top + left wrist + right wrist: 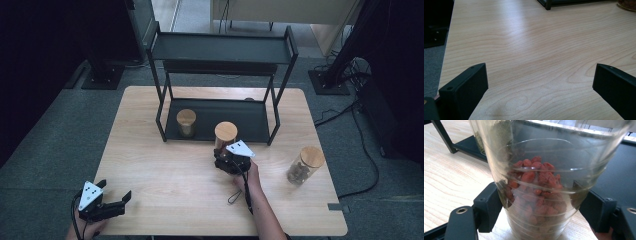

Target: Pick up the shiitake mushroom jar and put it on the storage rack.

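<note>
My right gripper (pixel 226 152) is shut on a glass jar (pixel 225 136) with a round wooden lid, held upright at the front edge of the black rack's lower shelf (pixel 250 120). In the right gripper view the jar (pixel 537 182) holds red dried berries, and both black jaws of the right gripper (pixel 539 212) press on its sides. A person's hand holds that gripper. My left gripper (pixel 115 191) rests at the table's front left corner, open; seen from the left gripper view, the left gripper (pixel 540 85) has bare wood between its wide-apart jaws.
A second wooden-lidded jar (pixel 186 122) stands on the rack's lower shelf at the left, and shows greenish contents (pixel 477 137). A third jar (pixel 305 165) with dark contents stands on the table at the right. The rack's upper shelf (pixel 220 47) overhangs the lower one.
</note>
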`<state>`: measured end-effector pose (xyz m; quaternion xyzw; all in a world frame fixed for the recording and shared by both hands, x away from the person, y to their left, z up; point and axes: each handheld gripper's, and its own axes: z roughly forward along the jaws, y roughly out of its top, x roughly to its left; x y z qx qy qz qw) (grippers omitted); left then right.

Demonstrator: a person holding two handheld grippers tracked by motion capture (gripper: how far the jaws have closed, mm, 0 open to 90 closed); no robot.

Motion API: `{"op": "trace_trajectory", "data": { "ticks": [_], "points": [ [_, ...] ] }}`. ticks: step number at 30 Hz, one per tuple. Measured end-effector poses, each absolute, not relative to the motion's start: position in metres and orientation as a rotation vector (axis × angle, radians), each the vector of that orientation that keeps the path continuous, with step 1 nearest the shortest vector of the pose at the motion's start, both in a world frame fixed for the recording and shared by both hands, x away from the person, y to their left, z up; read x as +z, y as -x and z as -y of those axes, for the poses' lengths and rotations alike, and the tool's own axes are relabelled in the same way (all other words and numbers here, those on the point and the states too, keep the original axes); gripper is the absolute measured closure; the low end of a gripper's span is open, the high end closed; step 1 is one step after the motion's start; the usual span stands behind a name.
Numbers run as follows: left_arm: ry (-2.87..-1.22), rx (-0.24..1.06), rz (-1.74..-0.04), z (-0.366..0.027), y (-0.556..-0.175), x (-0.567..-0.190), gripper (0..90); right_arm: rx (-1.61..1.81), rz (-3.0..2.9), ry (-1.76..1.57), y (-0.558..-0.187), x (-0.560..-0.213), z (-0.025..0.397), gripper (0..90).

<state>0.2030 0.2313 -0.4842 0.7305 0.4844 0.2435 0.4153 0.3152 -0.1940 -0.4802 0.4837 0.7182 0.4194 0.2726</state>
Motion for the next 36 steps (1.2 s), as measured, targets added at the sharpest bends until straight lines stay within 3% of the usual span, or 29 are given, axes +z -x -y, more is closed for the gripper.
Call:
{"op": "trace_trajectory", "data": {
  "ticks": [36],
  "points": [
    [-1.822, 0.610, -1.218, -0.232, -0.203, -0.484, 0.1, 1.130, -1.906, -1.320, -0.360, -0.469, 0.179, 25.1]
  ]
}}
